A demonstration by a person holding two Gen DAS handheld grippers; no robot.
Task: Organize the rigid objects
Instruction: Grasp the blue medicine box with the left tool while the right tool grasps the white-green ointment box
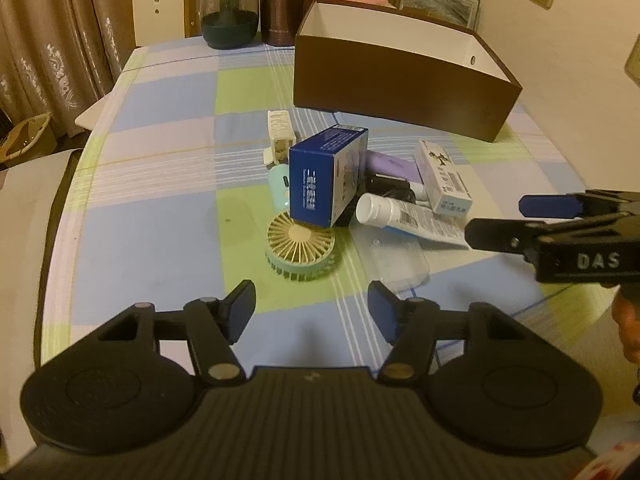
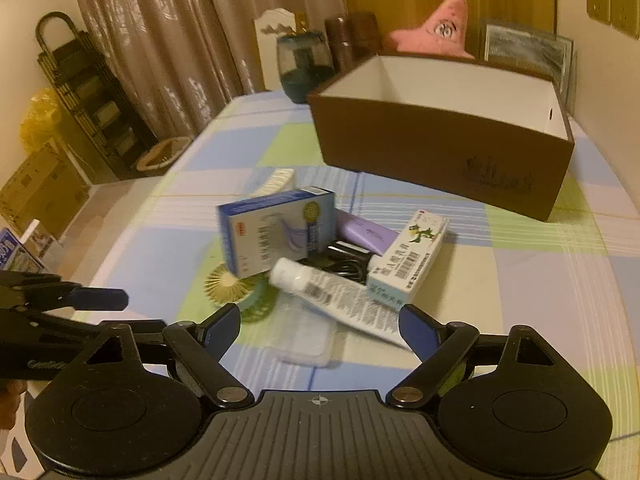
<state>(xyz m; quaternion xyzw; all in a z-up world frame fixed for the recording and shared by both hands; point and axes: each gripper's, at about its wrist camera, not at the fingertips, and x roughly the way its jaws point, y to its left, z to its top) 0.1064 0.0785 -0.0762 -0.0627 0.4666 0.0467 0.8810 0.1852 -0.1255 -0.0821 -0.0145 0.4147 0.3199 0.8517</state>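
A pile lies mid-table: an upright blue box (image 1: 320, 176) (image 2: 276, 228), a mint hand fan (image 1: 300, 250) (image 2: 232, 286), a white tube (image 1: 404, 218) (image 2: 332, 296), a white-and-green carton (image 1: 442, 178) (image 2: 408, 262), a purple tube (image 1: 390, 166), a clear plastic case (image 1: 394, 260) (image 2: 304, 336) and a white ribbed piece (image 1: 280, 132). Behind it stands an open brown box (image 1: 392, 92) (image 2: 440, 152) with a white inside. My left gripper (image 1: 312, 304) is open just short of the fan, holding nothing. My right gripper (image 2: 320, 324) (image 1: 496, 218) is open over the tube's flat end and the clear case.
The table has a checked cloth (image 1: 168, 208); its rounded edge falls away on the left. A dark glass jar (image 1: 230, 10), a brown flask (image 1: 286, 2) and a pink plush star (image 2: 444, 28) stand at the back. A black cable (image 2: 340, 266) lies within the pile.
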